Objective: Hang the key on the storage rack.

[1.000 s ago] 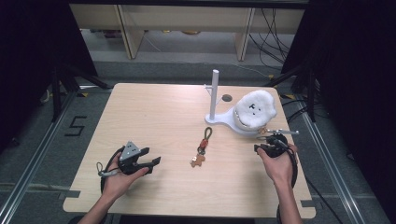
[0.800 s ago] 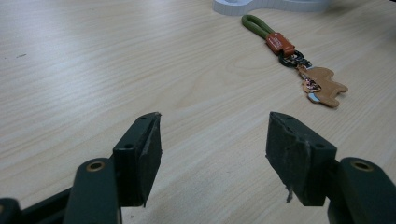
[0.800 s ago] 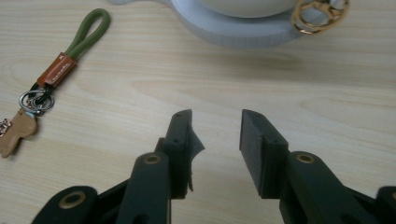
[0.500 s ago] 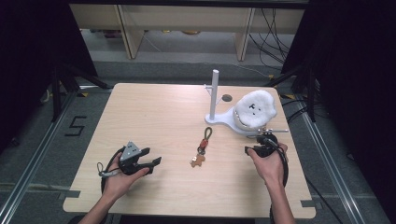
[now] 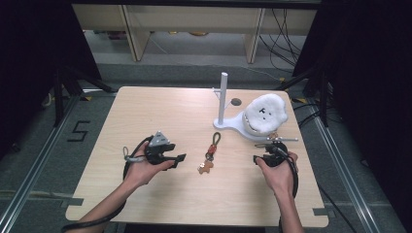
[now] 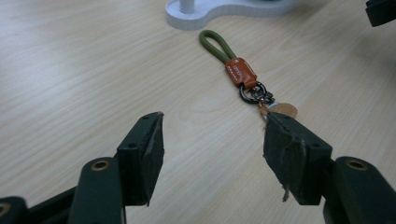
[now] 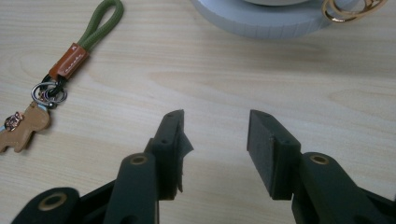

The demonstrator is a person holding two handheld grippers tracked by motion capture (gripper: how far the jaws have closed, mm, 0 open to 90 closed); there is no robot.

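A keychain (image 5: pixel 211 150) lies flat in the middle of the table, with a green cord loop, an orange tag (image 6: pixel 240 74), metal rings and a tan bear charm (image 7: pixel 21 130). My left gripper (image 5: pixel 180 159) is to its left and points at it. Its jaws (image 6: pixel 212 126) are open and have just been closing slightly, with nothing between them. My right gripper (image 5: pixel 257 158) is to the right of the keychain. Its jaws (image 7: pixel 215 116) are open over bare wood and have just been opening.
A white stand (image 5: pixel 233 125) with an upright post (image 5: pixel 223 92) is behind the keychain, and a white plush shape (image 5: pixel 265 112) rests on its base. A gold ring (image 7: pixel 341 9) lies at the base's edge. A dark hole (image 5: pixel 236 102) marks the tabletop.
My left hand has moved right, toward the keychain. My right gripper has shifted slightly left, away from the stand, and its jaws have spread wider.
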